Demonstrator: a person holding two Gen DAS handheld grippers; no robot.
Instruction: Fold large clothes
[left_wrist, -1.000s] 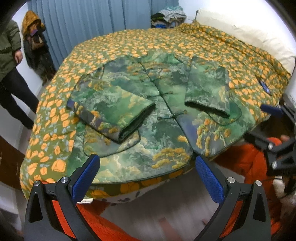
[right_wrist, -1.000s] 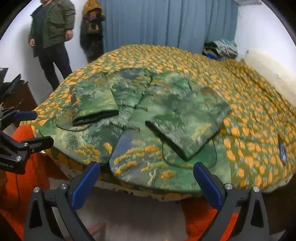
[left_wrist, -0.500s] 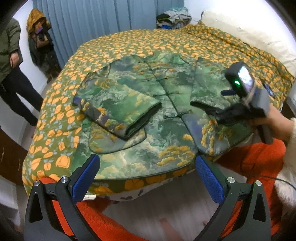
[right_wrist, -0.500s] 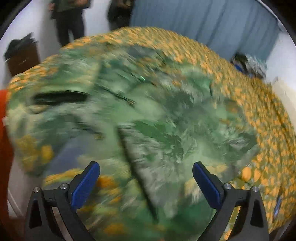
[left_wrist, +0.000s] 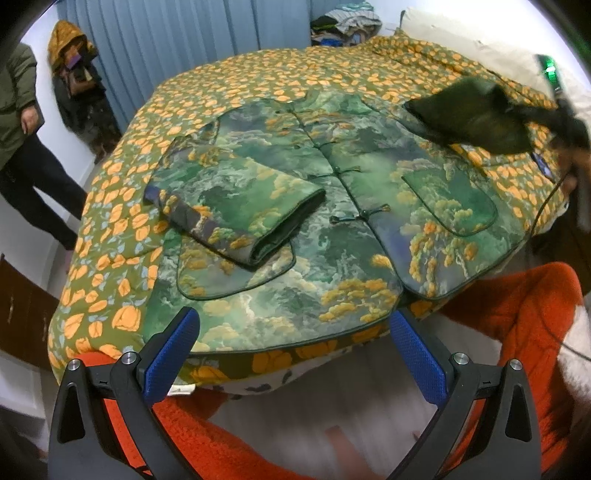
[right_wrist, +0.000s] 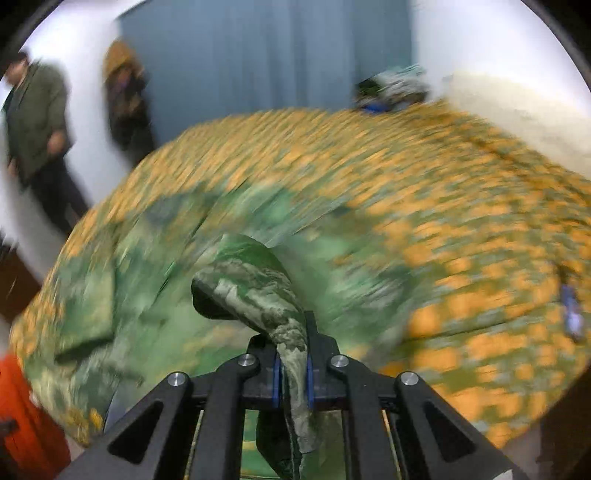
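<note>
The right hand-held gripper pinches a bunched fold of the green padded jacket's sleeve between its blue pads, the jaws having just closed on the cloth. From the left wrist view that sleeve is lifted off the jacket's body, dark lining showing, toward the right edge of the bed; the tool there is smeared by motion, so how high it hangs is hard to judge. The left hand-held gripper is spread wide with nothing between its fingers, over the near edge of the bed. The jacket lies flat on the orange-flowered quilt, front up, its other sleeve folded across the chest. A person in a green coat stands by the wall at left.
</note>
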